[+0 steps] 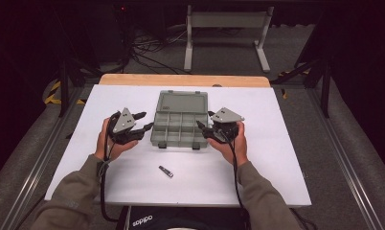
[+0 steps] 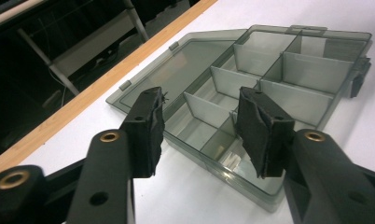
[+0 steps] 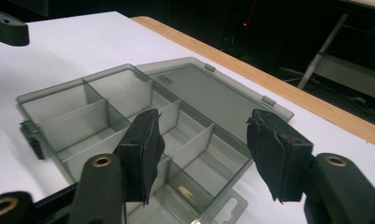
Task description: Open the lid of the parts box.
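Observation:
A grey see-through compartment box [image 1: 180,127] lies open in the middle of the white table [image 1: 257,163], its lid [image 1: 182,101] folded flat toward the far side. My left gripper [image 1: 145,121] is just off the box's left edge and points at it, jaws open. In the left gripper view the gripper [image 2: 199,100] frames the box [image 2: 269,65] without touching it. My right gripper [image 1: 205,120] is at the box's right edge, also open. Its own view shows the gripper [image 3: 205,121] above the box [image 3: 106,107], pads clear of the walls.
A small dark and silver object [image 1: 165,171] lies on the table nearer the person. A wooden strip [image 1: 183,80] borders the far edge. Behind the table, a metal stand [image 1: 226,33] and cables are on the floor. The left gripper's jaw [image 3: 8,28] shows at top left.

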